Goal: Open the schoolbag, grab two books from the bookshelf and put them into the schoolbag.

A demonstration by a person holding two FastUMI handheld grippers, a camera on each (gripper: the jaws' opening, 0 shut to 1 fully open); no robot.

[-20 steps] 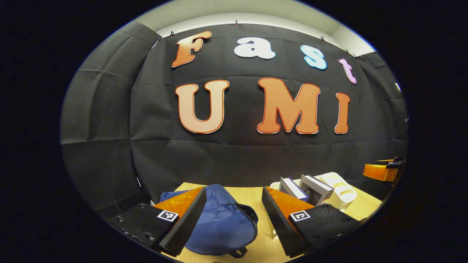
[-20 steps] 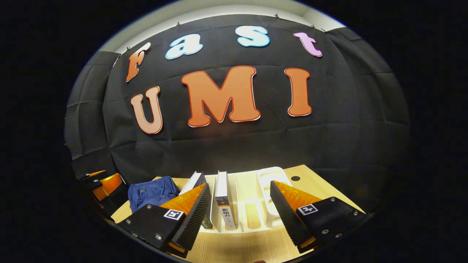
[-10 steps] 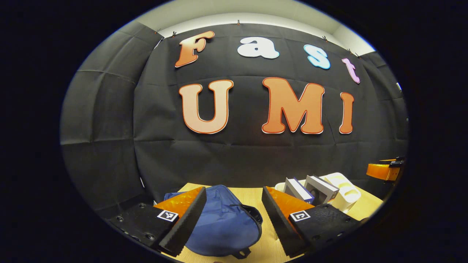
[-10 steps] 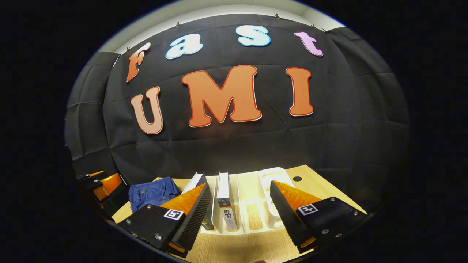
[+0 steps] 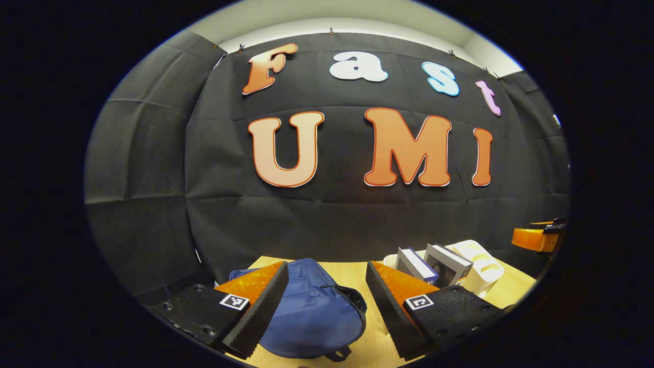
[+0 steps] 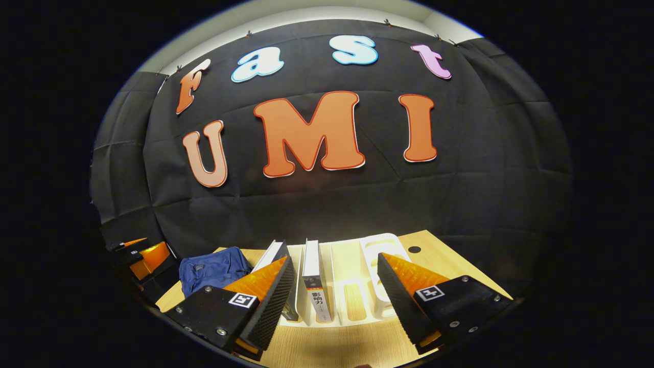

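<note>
A blue schoolbag (image 5: 314,319) lies on the wooden table, between and just beyond the fingers of my left gripper (image 5: 327,312), which is open and holds nothing. To its right stands a white bookshelf (image 5: 477,266) with two upright books (image 5: 434,263). In the right gripper view the same bookshelf (image 6: 352,286) sits straight ahead, one book (image 6: 314,283) upright and another book (image 6: 273,255) leaning behind the left finger. My right gripper (image 6: 334,301) is open above the table in front of the rack. The schoolbag (image 6: 212,268) lies left of the rack.
The wooden table (image 6: 332,347) runs up to the black cloth wall. A small dark hole (image 6: 414,250) marks the table's far right part. The other gripper (image 6: 145,258) shows at the left edge of the right gripper view, and at the right edge (image 5: 539,237) of the left gripper view.
The left gripper view shifted slightly, so the schoolbag and books sit a little further right than a second ago. The right gripper has hardly moved. Both stay open.
</note>
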